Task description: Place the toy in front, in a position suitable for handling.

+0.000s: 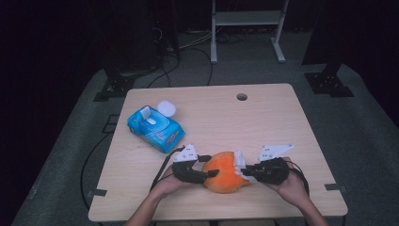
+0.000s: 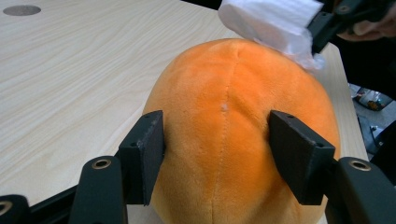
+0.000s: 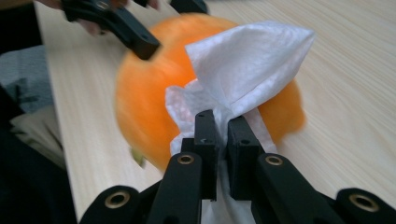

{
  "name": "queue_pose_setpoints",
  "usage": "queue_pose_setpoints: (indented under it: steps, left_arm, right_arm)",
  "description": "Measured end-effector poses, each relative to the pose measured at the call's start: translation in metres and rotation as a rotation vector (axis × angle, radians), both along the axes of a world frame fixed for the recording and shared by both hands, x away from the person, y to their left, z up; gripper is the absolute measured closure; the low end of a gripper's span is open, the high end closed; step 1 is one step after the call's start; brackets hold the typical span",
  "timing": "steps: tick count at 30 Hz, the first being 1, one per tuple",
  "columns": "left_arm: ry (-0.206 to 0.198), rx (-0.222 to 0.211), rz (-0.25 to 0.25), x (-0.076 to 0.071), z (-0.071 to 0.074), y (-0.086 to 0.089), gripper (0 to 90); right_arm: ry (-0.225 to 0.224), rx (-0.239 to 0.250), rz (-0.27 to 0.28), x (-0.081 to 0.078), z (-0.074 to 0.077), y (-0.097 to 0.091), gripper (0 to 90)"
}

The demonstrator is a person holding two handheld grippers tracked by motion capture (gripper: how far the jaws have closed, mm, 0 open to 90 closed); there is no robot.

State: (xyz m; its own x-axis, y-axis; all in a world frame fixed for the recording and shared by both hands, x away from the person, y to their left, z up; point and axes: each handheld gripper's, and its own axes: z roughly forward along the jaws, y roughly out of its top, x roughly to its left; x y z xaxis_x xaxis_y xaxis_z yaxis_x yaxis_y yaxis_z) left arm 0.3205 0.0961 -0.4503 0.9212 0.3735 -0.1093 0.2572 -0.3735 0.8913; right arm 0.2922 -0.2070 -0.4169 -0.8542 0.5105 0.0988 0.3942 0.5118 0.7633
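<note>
High view, left to right: blue wipes pack (image 1: 155, 128) on the table (image 1: 282, 122), then my left gripper (image 1: 210, 165) with its jaws clamped on the orange plush (image 1: 226, 175) near the front edge. My right gripper (image 1: 246, 172) pinches a white wipe (image 1: 238, 159) against the plush.

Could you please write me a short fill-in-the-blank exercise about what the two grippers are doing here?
1. The left gripper has its fingers on either side of the ____ plush toy.
2. The right gripper is shut on a white ____.
3. The blue pack of wipes lies on the table with its lid ____.

Missing words: orange; wipe; open
</note>
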Motion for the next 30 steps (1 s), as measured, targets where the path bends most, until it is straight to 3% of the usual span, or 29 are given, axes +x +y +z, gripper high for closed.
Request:
queue_pose_setpoints:
  steps: [4, 7, 13, 16, 19, 23, 27, 30]
  left_arm:
    - [0.000, 0.002, 0.001, 0.000, -0.001, 0.001, 37.1]
    - [0.000, 0.004, 0.005, 0.001, -0.001, 0.001, 37.0]
    - [-0.001, 0.005, 0.005, 0.001, 0.000, 0.001, 36.7]
    - [0.003, 0.002, 0.008, 0.001, -0.001, 0.001, 36.6]
    - [0.001, 0.003, 0.012, 0.001, -0.001, 0.001, 36.5]
    - [0.005, 0.000, 0.011, 0.001, -0.001, 0.001, 35.8]
    - [0.004, 0.004, 0.002, 0.001, -0.001, 0.000, 36.1]
    - [-0.013, 0.005, -0.031, -0.003, 0.000, -0.004, 36.8]
  right_arm:
    - [-0.027, 0.016, -0.011, -0.002, 0.006, -0.001, 83.6]
    - [-0.046, 0.026, 0.022, -0.004, 0.009, 0.009, 83.5]
    - [0.006, -0.004, 0.034, -0.002, 0.001, -0.001, 83.4]
    - [0.000, 0.027, 0.025, -0.003, 0.005, -0.004, 83.4]
    - [-0.027, 0.063, 0.061, -0.006, 0.012, 0.004, 83.4]
    - [-0.010, 0.028, 0.094, -0.006, 0.006, 0.010, 83.2]
    - [0.032, 0.007, 0.058, -0.001, 0.000, -0.005, 83.1]
    - [0.013, 0.038, 0.018, 0.002, 0.004, -0.009, 83.1]
